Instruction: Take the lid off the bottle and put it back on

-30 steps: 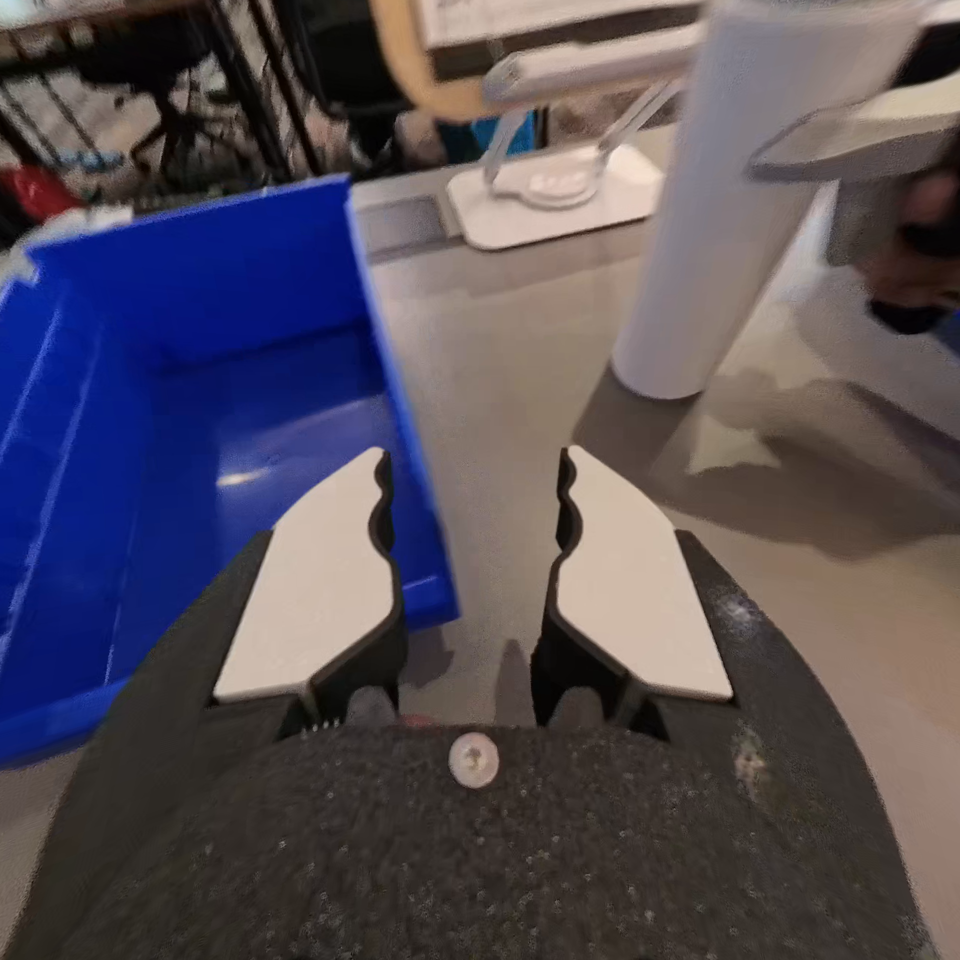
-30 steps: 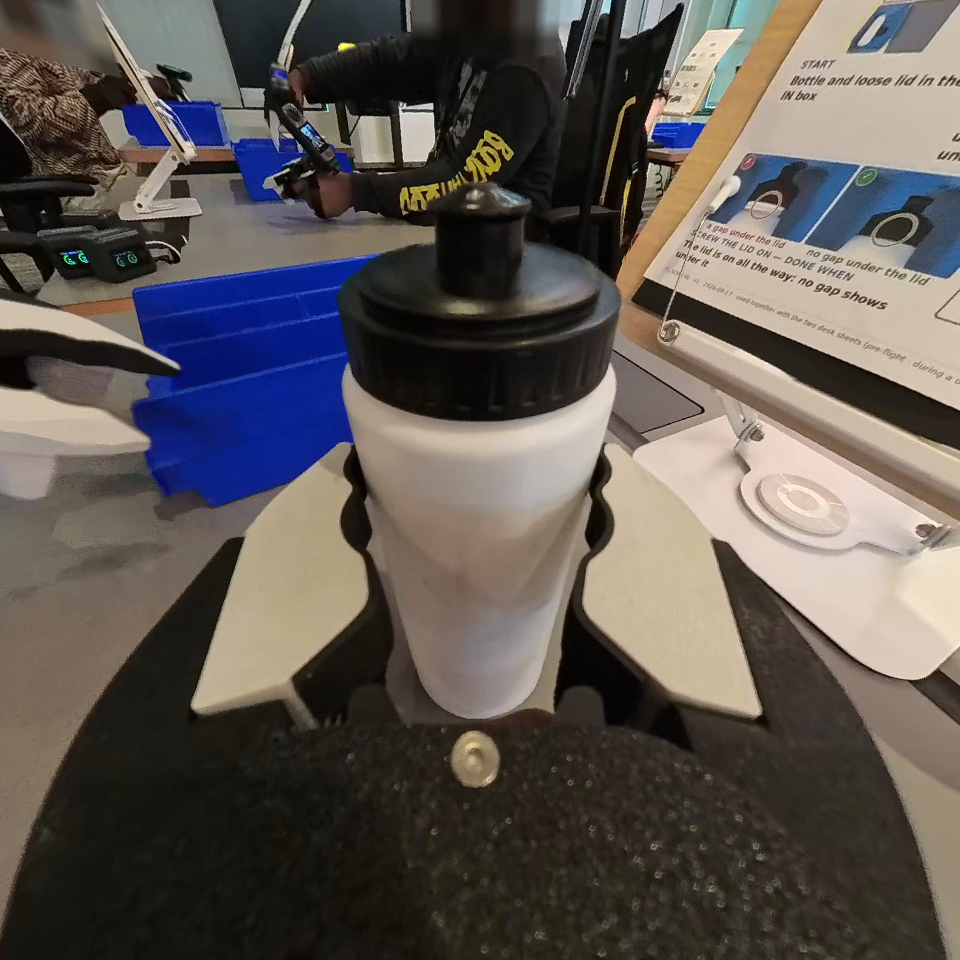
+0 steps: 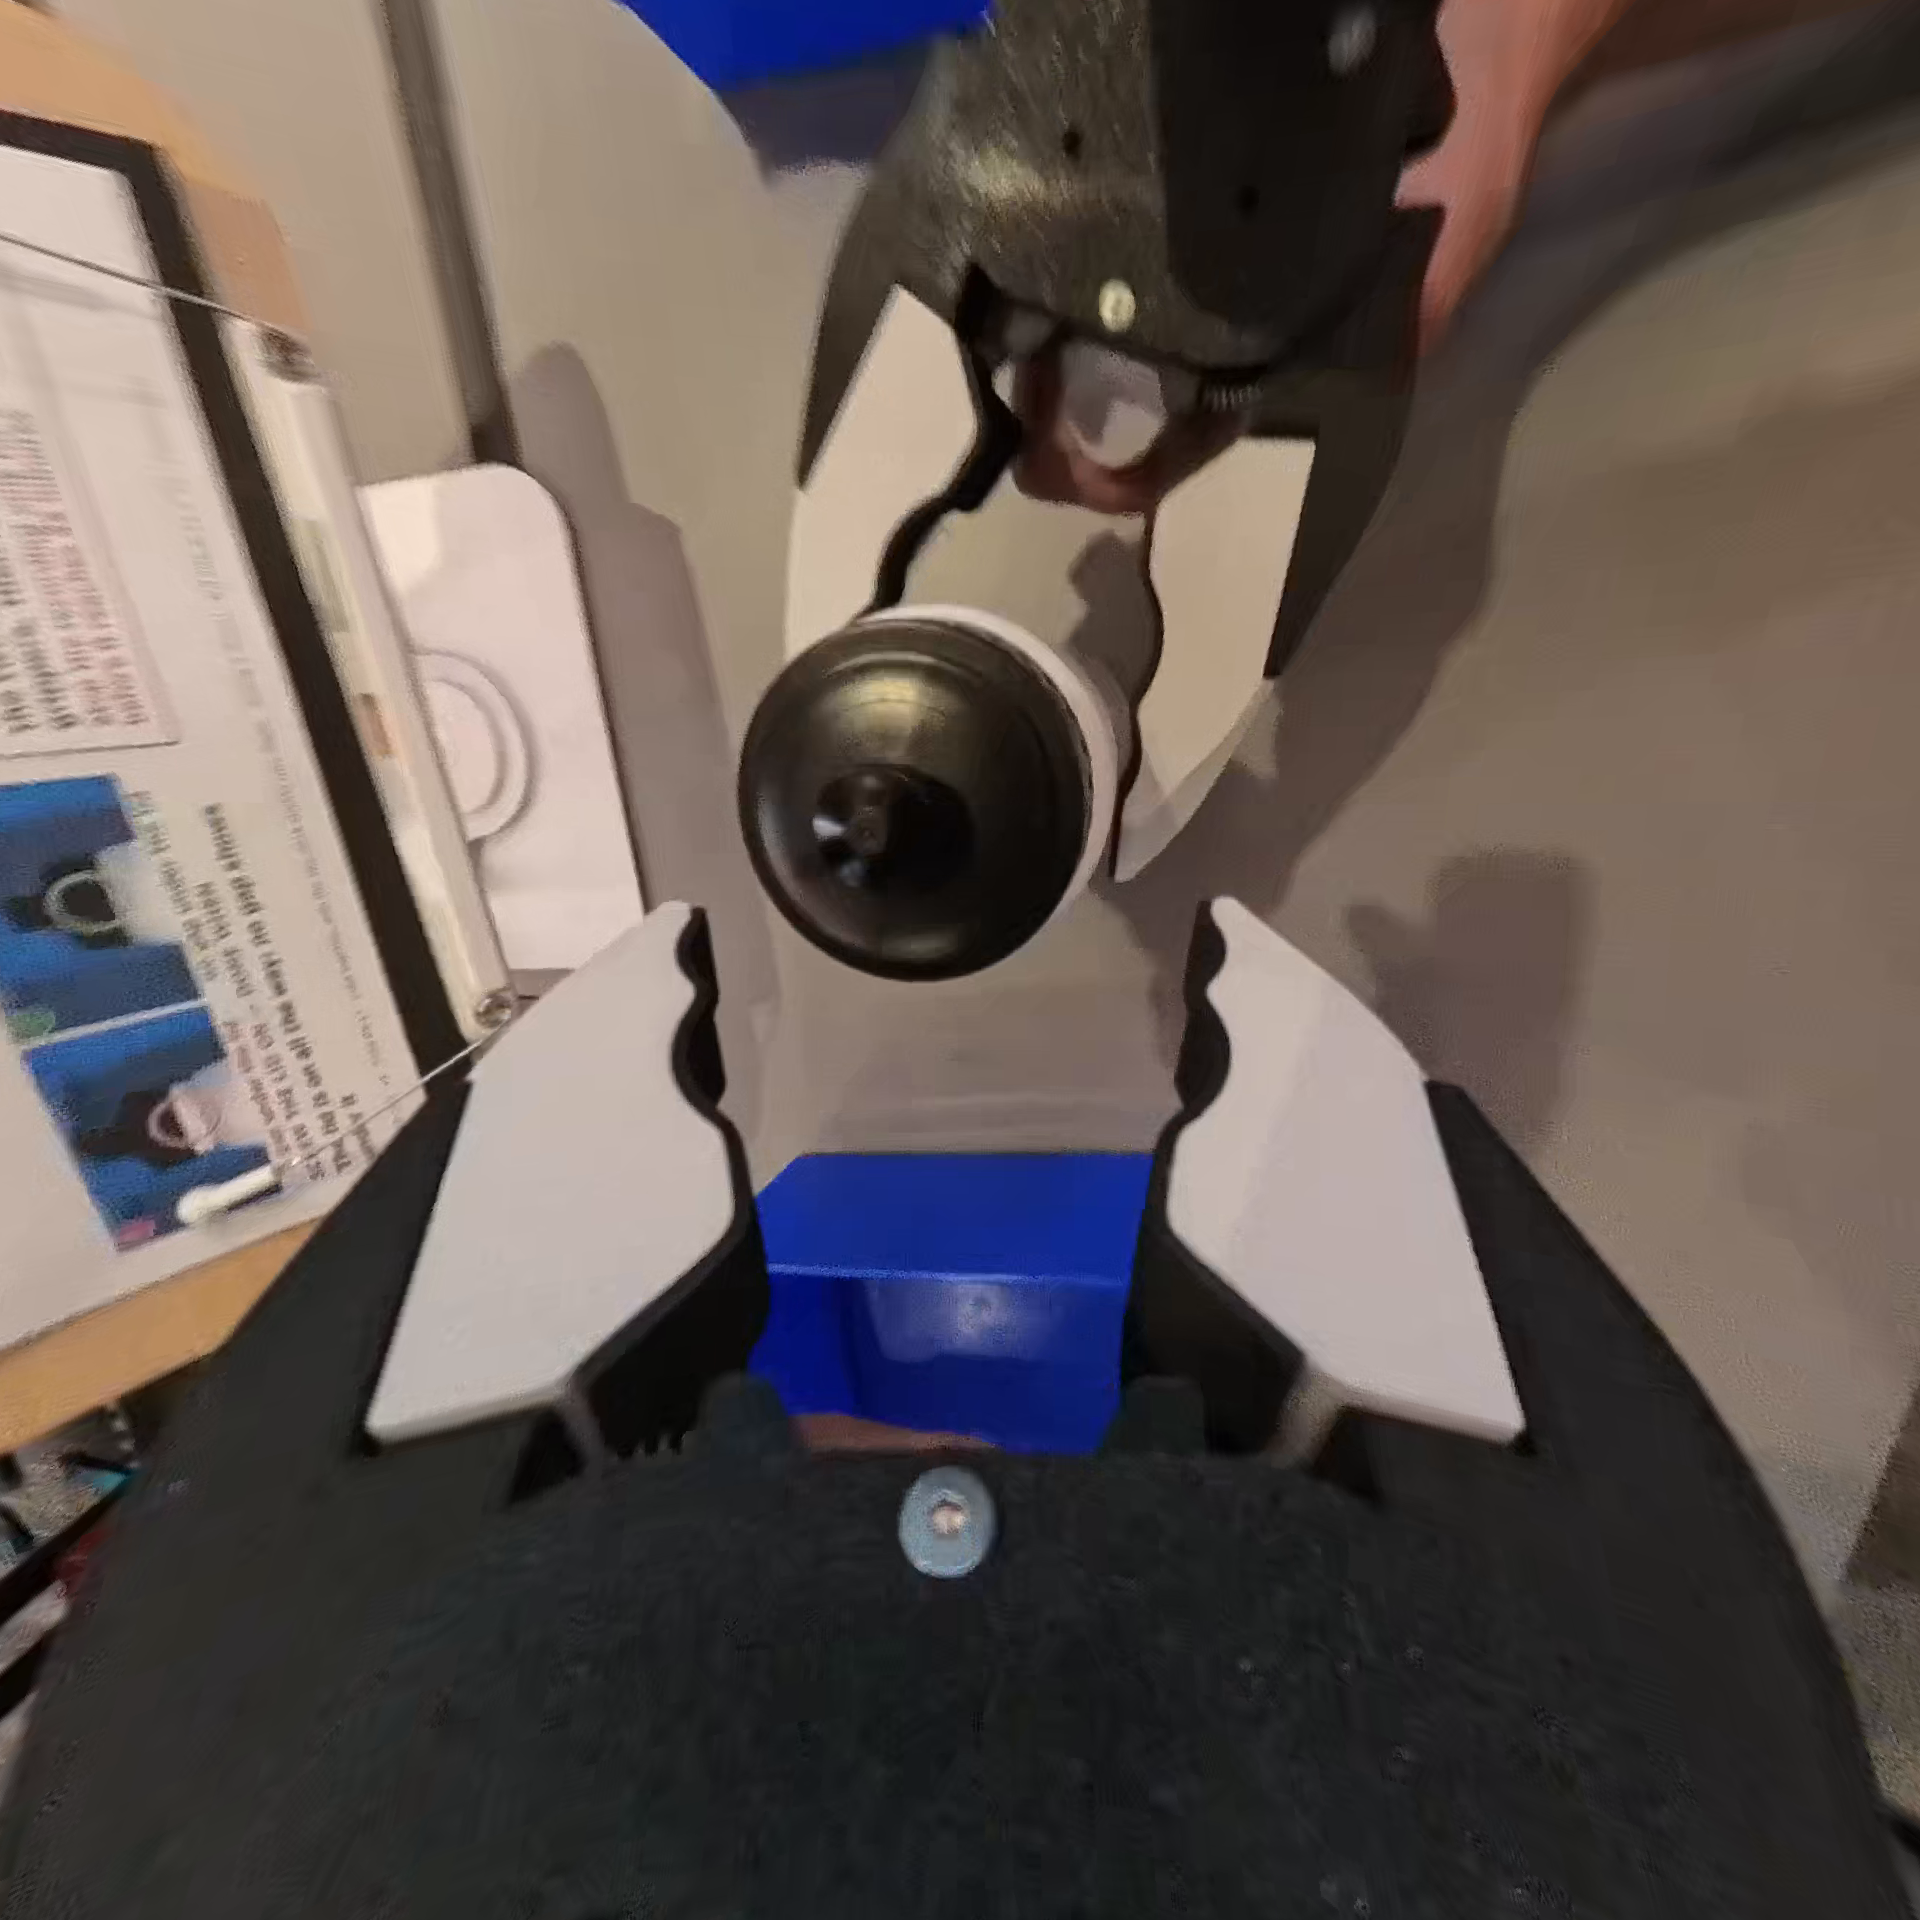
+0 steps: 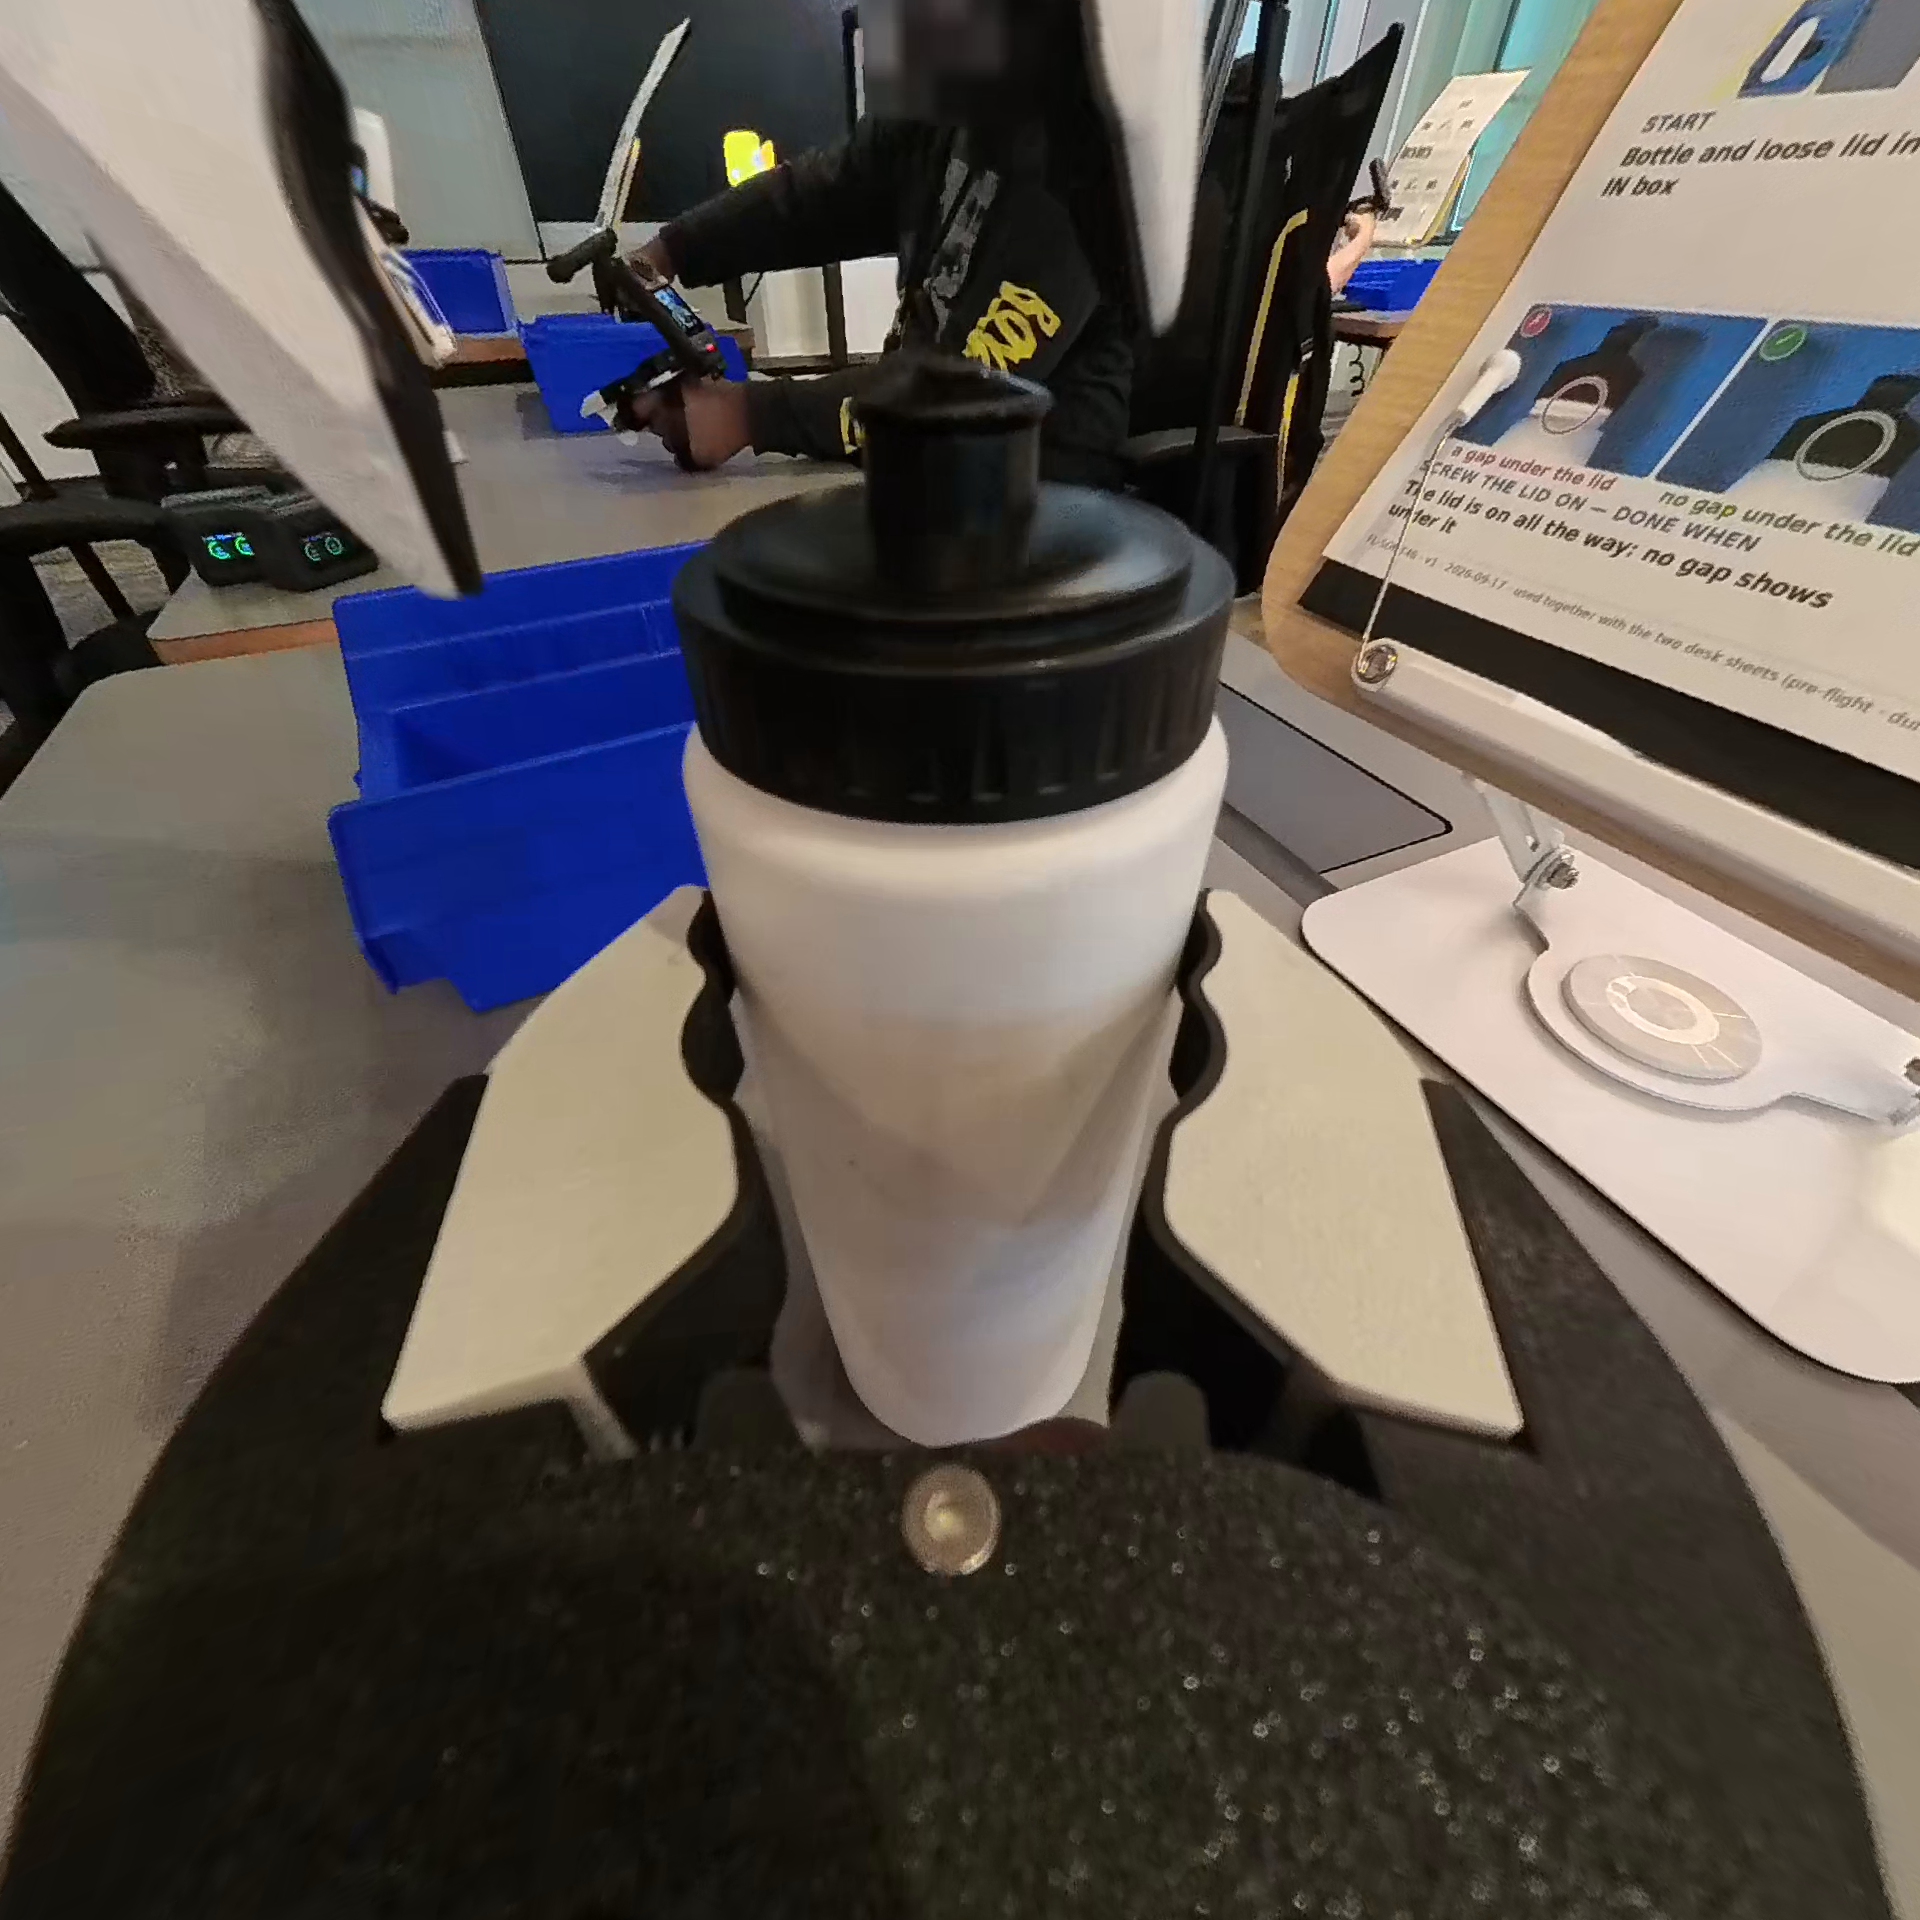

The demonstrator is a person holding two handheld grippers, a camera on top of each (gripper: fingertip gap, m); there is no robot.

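A white bottle (image 4: 951, 1049) is held upright over a grey table (image 4: 187, 935), its black lid (image 4: 951, 686) seated on the neck with no gap seen under the rim. A black spout (image 4: 940, 457) rises from the middle of the lid. The bottle's body is clamped by the right gripper (image 4: 951, 997); both dark pads are pressed against the white sides, one on each flank. The base of the bottle is sunk deep between the fingers, close to the gripper's body.

From the left wrist view, the lid (image 3: 914, 800) is seen end-on from above, with a sliver of white bottle (image 3: 1101, 727) beside it. The left gripper (image 3: 951, 997) is spread wide and nothing is gripped; the lid lies just ahead of the fingertips, untouched by either pad. In the right wrist view, its two pale fingers (image 4: 208, 291) are seen high above the lid, one on each side of it, well clear.

Behind the bottle on the left, a blue bin (image 4: 499, 769) is set on the table. To the right, an instruction sheet (image 4: 1662, 364) is propped on a wooden board carried by a white stand (image 4: 1621, 1091). A hand (image 3: 1486, 156) is noted on the right gripper's handle in the left wrist view. Farther back, a person in a black top (image 4: 935, 312) is seen working at another table with more blue bins.
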